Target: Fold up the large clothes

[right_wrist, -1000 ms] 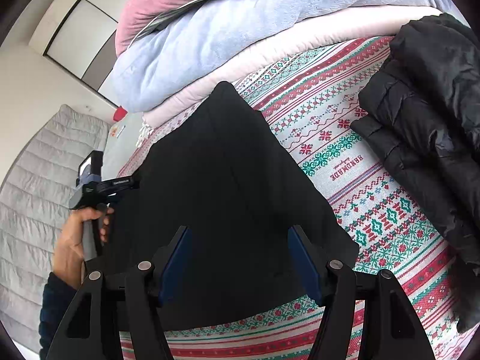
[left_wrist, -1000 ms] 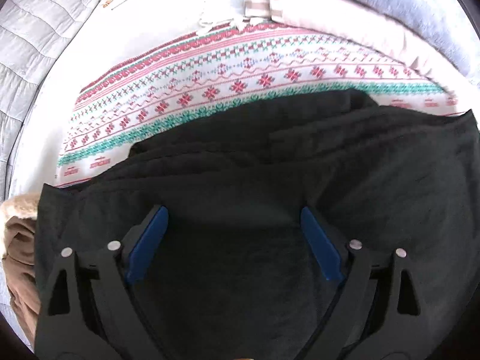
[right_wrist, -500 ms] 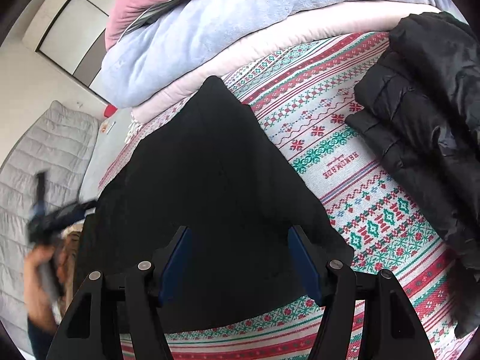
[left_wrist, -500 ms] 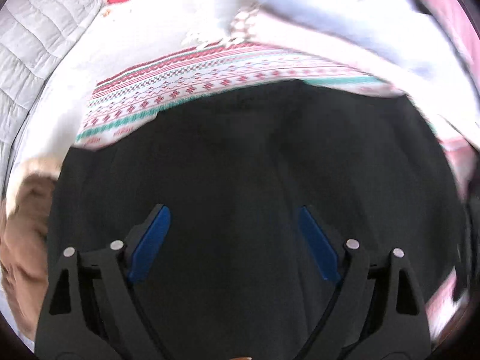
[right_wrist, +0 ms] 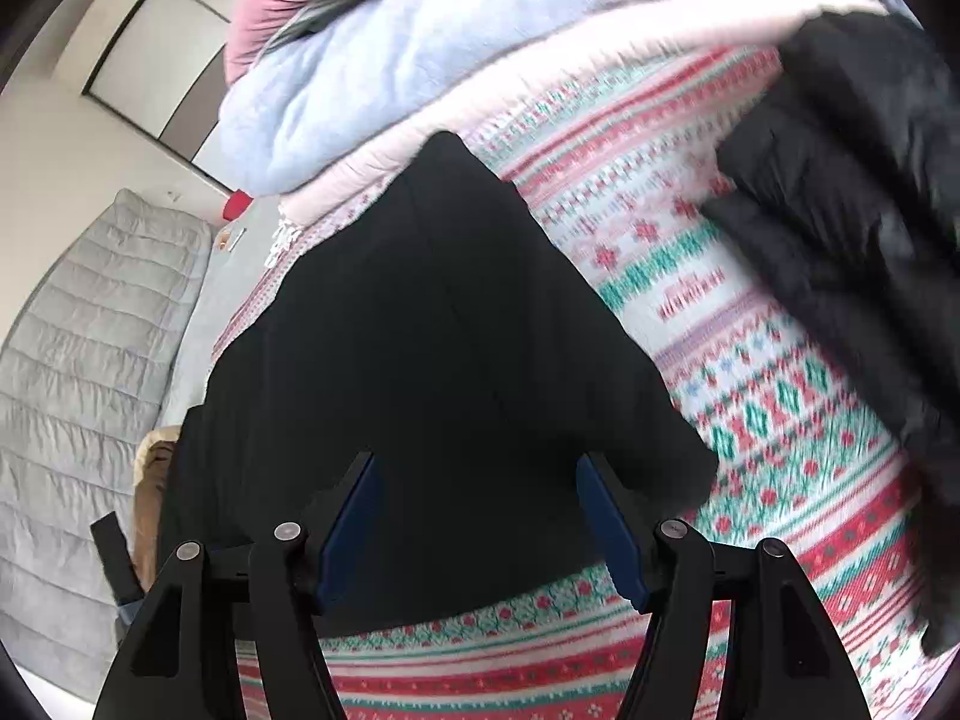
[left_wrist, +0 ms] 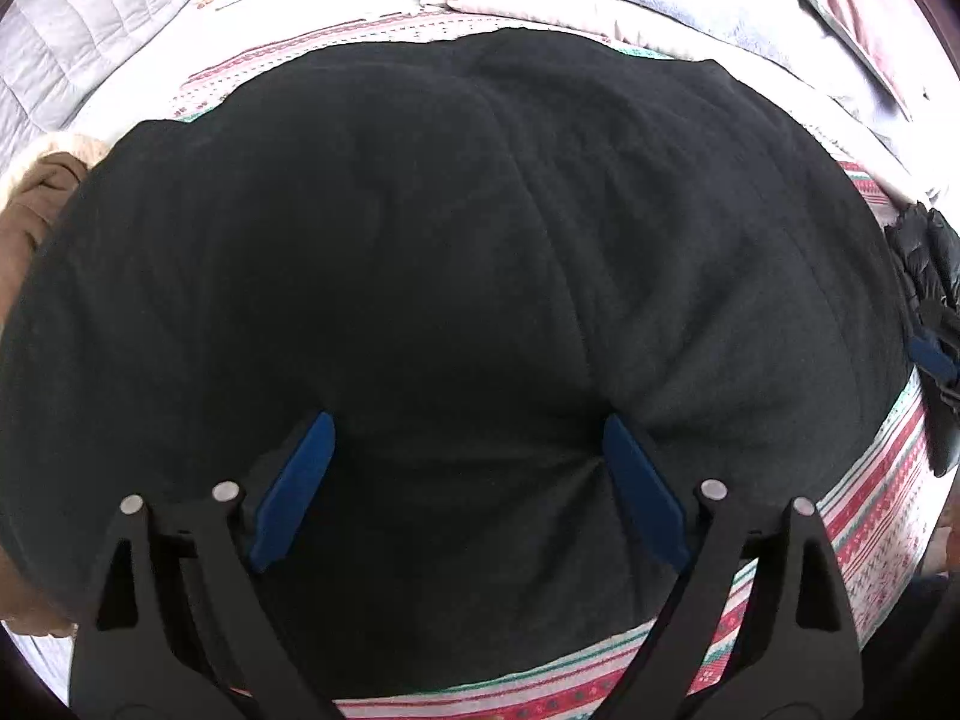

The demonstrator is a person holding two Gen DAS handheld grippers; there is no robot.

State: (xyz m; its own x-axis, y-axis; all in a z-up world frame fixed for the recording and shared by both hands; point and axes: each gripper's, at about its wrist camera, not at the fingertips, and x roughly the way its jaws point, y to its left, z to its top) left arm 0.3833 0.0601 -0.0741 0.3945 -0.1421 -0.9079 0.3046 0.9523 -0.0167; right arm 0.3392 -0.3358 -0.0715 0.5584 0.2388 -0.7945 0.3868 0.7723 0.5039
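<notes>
A large black fleece garment [left_wrist: 450,276] lies folded flat on a red, green and white patterned blanket [left_wrist: 870,516]. It fills the left wrist view and shows as a dark wedge in the right wrist view [right_wrist: 432,360]. My left gripper [left_wrist: 468,468] is open and empty, low over the garment near its front edge, with the right blue finger pad [left_wrist: 642,492] against a crease. My right gripper [right_wrist: 477,516] is open and empty, over the garment's near right corner.
A black puffer jacket [right_wrist: 852,228] lies on the patterned blanket [right_wrist: 750,480] to the right. Stacked pink, blue and pale blankets [right_wrist: 390,78] sit behind. A brown garment [left_wrist: 36,198] lies at the left. A grey quilted mattress [right_wrist: 72,360] is beyond.
My left gripper has swung toward the near side of the bed and come low over the garment, which now fills its view. My right gripper has moved forward over the garment's corner.
</notes>
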